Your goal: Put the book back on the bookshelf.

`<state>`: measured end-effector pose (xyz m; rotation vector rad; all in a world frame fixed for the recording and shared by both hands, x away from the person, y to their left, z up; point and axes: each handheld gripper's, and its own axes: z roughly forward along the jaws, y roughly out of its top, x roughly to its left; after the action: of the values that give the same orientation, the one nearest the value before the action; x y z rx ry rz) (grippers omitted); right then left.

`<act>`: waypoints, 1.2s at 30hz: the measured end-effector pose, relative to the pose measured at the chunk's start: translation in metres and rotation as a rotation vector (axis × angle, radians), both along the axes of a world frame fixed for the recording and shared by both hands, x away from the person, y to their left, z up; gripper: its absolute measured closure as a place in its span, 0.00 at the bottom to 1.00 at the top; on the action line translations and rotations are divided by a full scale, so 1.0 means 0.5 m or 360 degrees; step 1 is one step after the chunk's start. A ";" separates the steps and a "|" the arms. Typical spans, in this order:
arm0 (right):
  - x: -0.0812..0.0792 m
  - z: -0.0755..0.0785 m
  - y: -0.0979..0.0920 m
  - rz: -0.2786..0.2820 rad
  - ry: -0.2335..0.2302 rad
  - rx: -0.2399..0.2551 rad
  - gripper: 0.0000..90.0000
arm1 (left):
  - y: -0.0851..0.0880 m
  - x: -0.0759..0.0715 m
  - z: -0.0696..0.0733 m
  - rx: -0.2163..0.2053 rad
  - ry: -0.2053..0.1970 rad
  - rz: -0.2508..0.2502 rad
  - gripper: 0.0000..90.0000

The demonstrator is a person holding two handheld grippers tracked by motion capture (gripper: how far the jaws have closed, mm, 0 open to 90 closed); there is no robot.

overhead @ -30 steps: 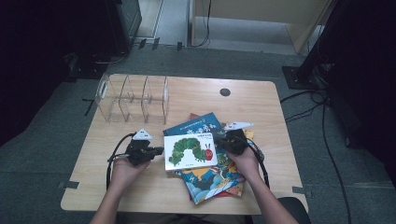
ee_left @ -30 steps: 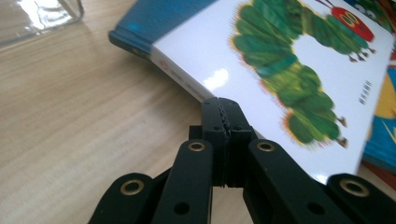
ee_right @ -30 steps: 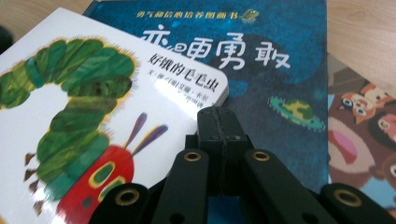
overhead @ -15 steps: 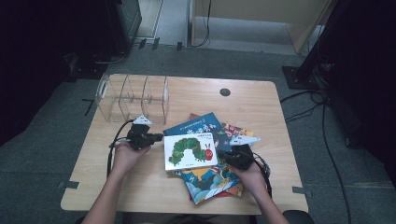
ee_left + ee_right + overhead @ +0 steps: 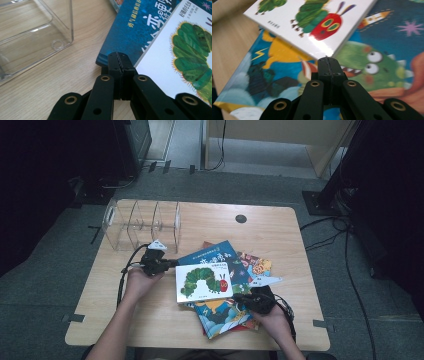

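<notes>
Nearest the table's front edge, the right gripper rests over the front right part of the book pile, its fingers pressed flat together with nothing between them; in the right gripper view they point at the near corner of the white caterpillar book, which lies on top of the monster picture book. The white caterpillar book sits at the middle of the table, toward its front edge, topmost on a loose fan of books. At its left edge the left gripper comes in from the table's left side, fingers likewise closed on nothing, their tips just at the corner where the white cover overlaps the blue book, as the left gripper view shows. Whether the tips touch either cover I cannot tell. Beyond, at the back left corner of the table, stands the clear divided rack, all its slots empty. Judged from this, the work looks to be sorting the books upright into that rack, and it has barely begun: no book is in a slot, none is lifted, and both pairs of closed fingers seem set only to nudge or pry at the top book. What is left is freeing that book, gripping it, standing it in the rack, then the rest of the pile.
</notes>
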<state>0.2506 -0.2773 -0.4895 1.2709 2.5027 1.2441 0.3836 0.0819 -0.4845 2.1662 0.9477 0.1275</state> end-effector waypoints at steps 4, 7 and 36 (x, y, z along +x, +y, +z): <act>0.004 -0.003 0.008 0.0023 -0.0024 0.0006 1.00 | 0.003 -0.004 0.001 0.0005 0.0016 -0.0009 1.00; 0.009 -0.002 0.006 0.0013 -0.0020 0.0008 1.00 | 0.006 -0.012 0.003 0.0024 0.0020 -0.0029 1.00; 0.116 -0.002 0.030 -0.0112 -0.0095 -0.0042 1.00 | 0.027 -0.127 0.009 0.0028 0.0184 -0.0051 1.00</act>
<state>0.3086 -0.2626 -0.4904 1.2843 2.4032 1.2112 0.3199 0.0953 -0.4799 2.2236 0.9793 -0.0049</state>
